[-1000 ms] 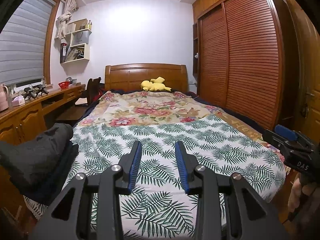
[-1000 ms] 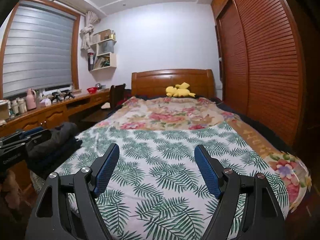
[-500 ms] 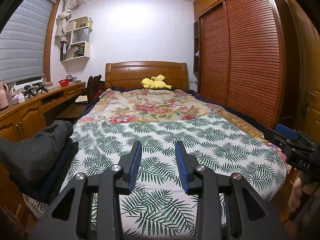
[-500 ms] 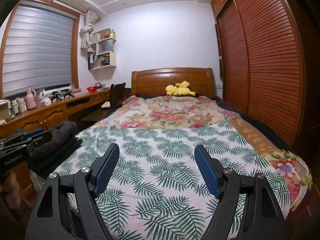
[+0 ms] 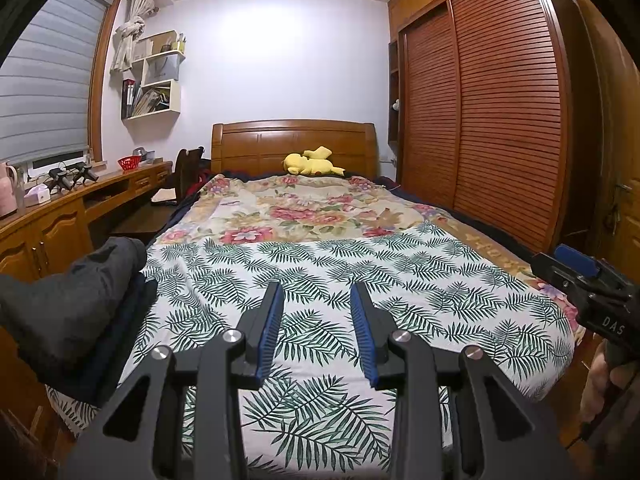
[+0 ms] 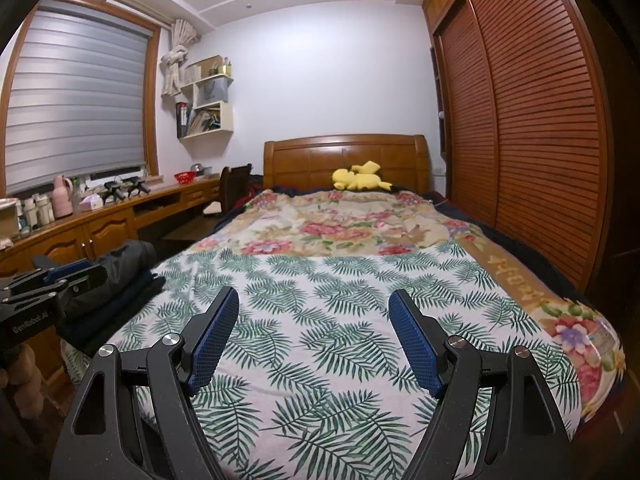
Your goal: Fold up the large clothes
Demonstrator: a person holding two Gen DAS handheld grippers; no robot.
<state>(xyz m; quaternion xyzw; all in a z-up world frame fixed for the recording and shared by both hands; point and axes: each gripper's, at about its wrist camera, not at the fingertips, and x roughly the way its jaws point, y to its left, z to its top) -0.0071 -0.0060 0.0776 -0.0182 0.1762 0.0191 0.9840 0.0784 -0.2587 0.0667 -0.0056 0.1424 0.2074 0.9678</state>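
Fingers of the left gripper (image 5: 316, 308) stand a little apart with nothing between the blue pads; fingers of the right gripper (image 6: 314, 312) are spread wide, also empty. Both hover above the foot of the bed (image 5: 400, 280), pointing slightly down toward the headboard.

Bed: covered near end by a palm-leaf sheet (image 6: 320, 300), far end by a flowered quilt (image 6: 340, 228). Louvred wardrobe (image 5: 500, 120) runs along the right side. Desk (image 6: 100, 224) runs under the window on the left.

Clothes (image 5: 72, 300): dark stack, grey piece on top of navy ones, sitting on the near left corner of the bed, just left of the left gripper, not touched by either gripper.

Yellow plush toy (image 5: 310, 162) lies against the headboard (image 5: 292, 140).
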